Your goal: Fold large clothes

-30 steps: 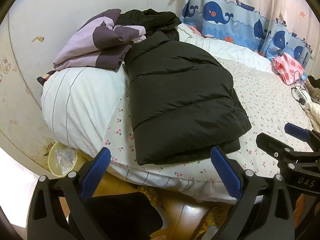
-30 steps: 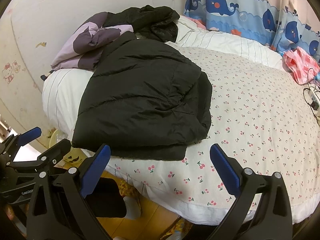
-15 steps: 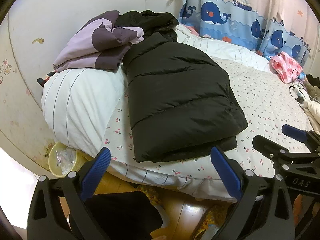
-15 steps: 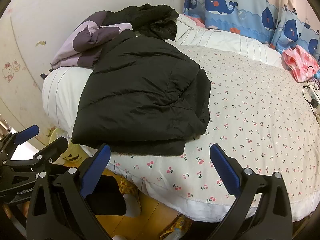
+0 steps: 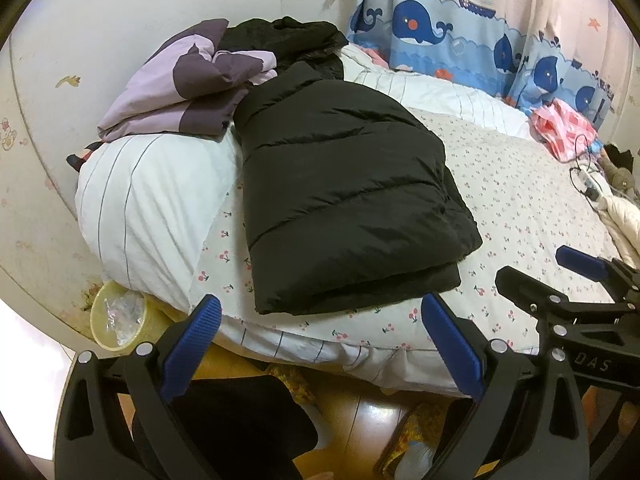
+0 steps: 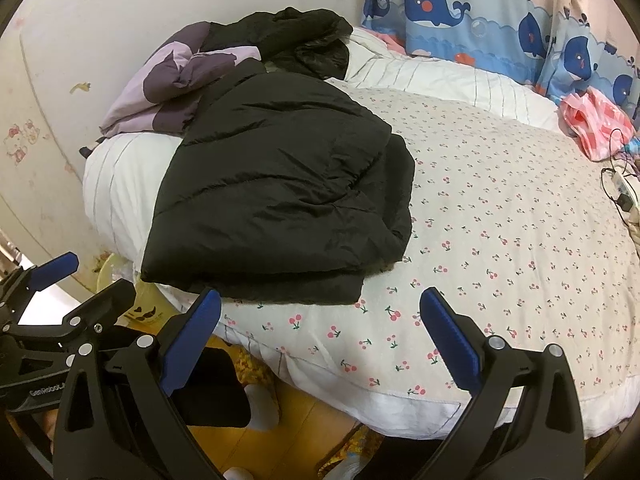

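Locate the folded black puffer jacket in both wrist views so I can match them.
Left wrist: black puffer jacket sits centre frame on the cherry-print bedsheet, folded, above the gap between the fingers.
Right wrist: black puffer jacket sits left of centre, its near edge above the left-hand finger.
Shared landmark: the purple patterned quilt, bunched behind the jacket's far end by the wall.
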